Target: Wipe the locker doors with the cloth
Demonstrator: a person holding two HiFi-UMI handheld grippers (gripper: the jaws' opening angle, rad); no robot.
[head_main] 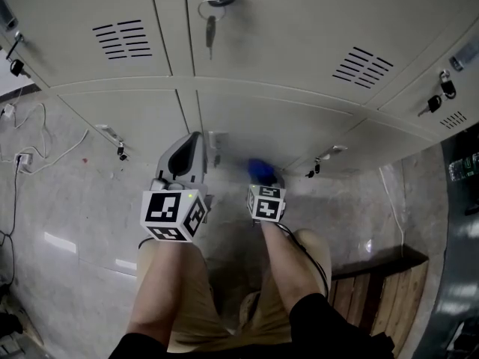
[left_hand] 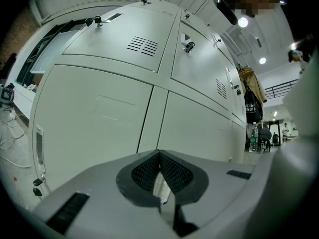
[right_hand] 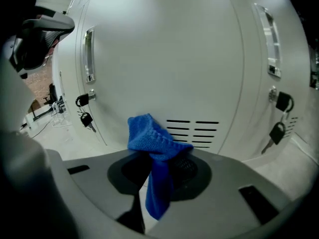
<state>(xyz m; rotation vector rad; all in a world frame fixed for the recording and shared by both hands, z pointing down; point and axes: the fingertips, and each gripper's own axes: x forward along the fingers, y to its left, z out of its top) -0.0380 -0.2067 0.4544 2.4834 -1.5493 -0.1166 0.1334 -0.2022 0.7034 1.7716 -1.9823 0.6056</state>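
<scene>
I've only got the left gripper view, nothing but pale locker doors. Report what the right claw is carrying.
Observer: The right claw is shut on a blue cloth, which is bunched above its tips.
Operator: Tell me what it faces.
Observer: A locker door, with vent slots just behind the cloth. I can't tell whether the cloth touches the door.
Operator: Name anything to avoid there.
Observer: A key hangs from a lock to the right of the slots.
</scene>
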